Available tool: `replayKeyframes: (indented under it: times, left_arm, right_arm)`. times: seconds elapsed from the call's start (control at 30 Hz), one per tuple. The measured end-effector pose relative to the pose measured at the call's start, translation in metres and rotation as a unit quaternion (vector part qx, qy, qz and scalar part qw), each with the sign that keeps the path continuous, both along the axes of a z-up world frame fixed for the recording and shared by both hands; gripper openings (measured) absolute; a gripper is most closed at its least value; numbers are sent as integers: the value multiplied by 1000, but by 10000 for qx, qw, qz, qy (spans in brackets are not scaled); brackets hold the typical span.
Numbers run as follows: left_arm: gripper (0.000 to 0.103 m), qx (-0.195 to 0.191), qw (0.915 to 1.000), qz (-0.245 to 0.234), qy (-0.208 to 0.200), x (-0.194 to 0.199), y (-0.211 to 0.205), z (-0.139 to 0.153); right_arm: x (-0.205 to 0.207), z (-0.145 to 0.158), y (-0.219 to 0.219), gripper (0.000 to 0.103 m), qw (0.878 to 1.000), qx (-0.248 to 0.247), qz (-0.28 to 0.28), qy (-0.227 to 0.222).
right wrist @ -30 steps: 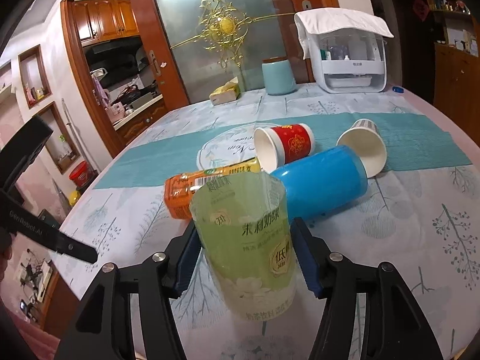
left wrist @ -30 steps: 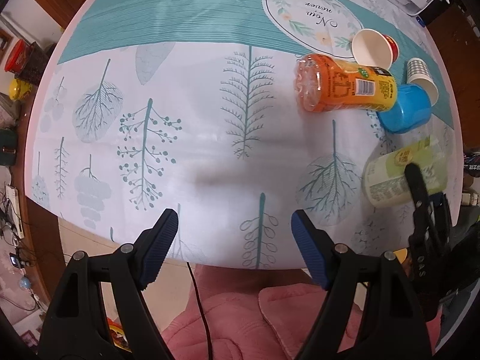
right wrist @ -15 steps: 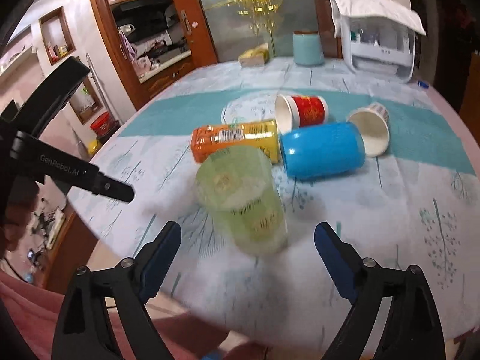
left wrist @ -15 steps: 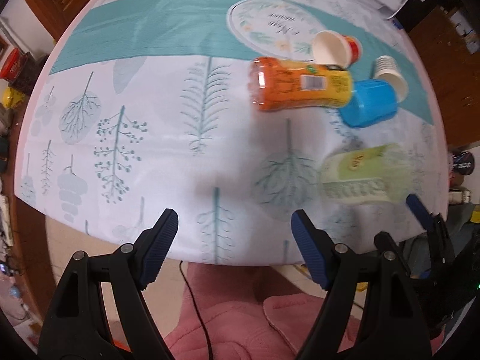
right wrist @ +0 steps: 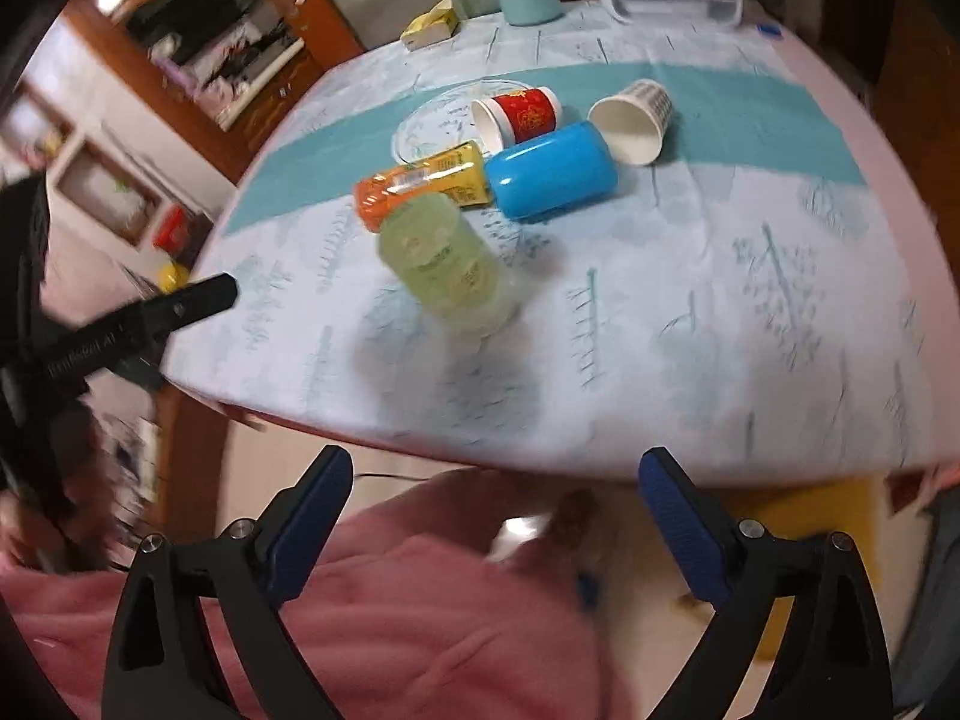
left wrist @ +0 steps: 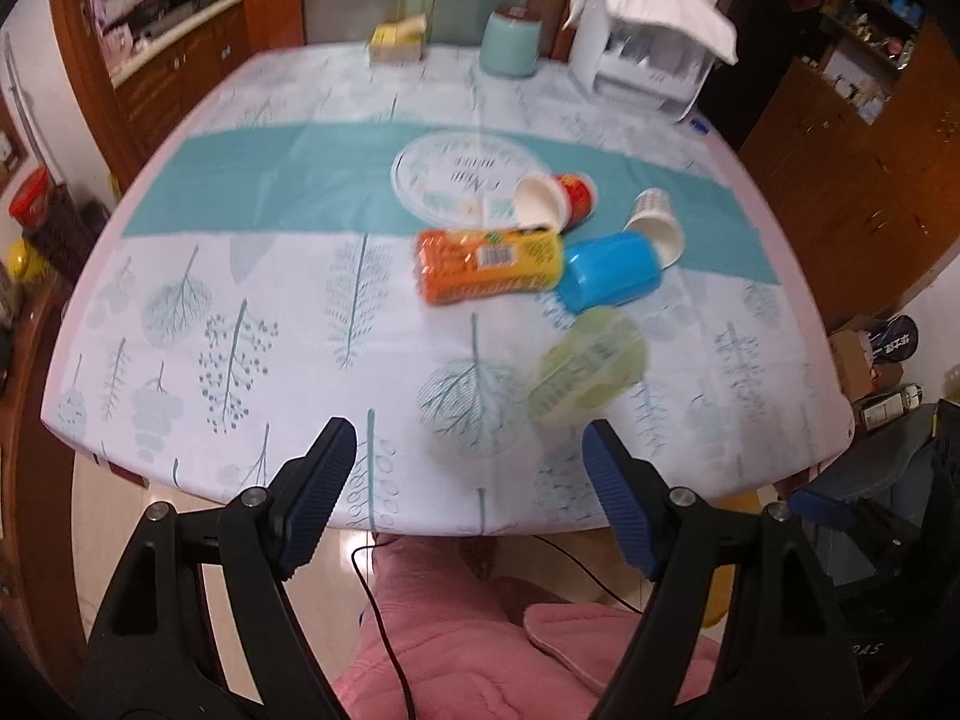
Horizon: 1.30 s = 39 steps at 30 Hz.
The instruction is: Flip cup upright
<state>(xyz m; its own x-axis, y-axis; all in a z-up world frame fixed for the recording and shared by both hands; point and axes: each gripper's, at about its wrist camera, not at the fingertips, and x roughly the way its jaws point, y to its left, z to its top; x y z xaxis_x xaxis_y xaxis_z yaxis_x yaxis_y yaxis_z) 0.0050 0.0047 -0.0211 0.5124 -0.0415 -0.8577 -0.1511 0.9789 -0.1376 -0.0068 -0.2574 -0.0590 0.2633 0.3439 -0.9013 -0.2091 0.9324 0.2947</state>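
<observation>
Where leaf-print tablecloth [left wrist: 252,276] covers round table, wooden cabinets [left wrist: 852,138] surround.

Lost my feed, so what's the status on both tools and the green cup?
Left tool open, right tool open, both off the table edge. Green cup standing free. Orange bottle and blue cup lie right behind it.
</observation>
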Motion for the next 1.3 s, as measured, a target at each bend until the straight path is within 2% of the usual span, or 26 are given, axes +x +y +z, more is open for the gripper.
replayKeyframes:
  times: [0.03,0.17,0.33,0.47,0.63,0.83,1.3]
  left_arm:
    - [76,-4,10000,10,-52,-3,-2,4]
    - [76,-83,9995,159,-275,-17,-12,19]
    - [76,209,9990,191,-354,-26,-26,23]
    - [76,445,9974,327,-471,-38,-30,27]
    - [76,804,9938,453,-613,-48,-34,30]
    - [76,880,9912,604,-779,-55,-28,36]
    - [77,842,9924,602,-663,-52,-21,28]
  right_arm:
    - [-3,6,-2,98,9999,84,-58,-37]
    - [-15,35,4,98,9982,-180,-243,-512]
    - [-25,61,9,98,9923,-65,-537,-1113]
    - [-42,73,20,98,9846,-513,-598,-1561]
    - [-61,90,28,98,9738,-575,-548,-2130]
    - [-63,89,25,98,9757,-402,-685,-2040]
    - [-52,77,36,103,9807,-463,-595,-1806]
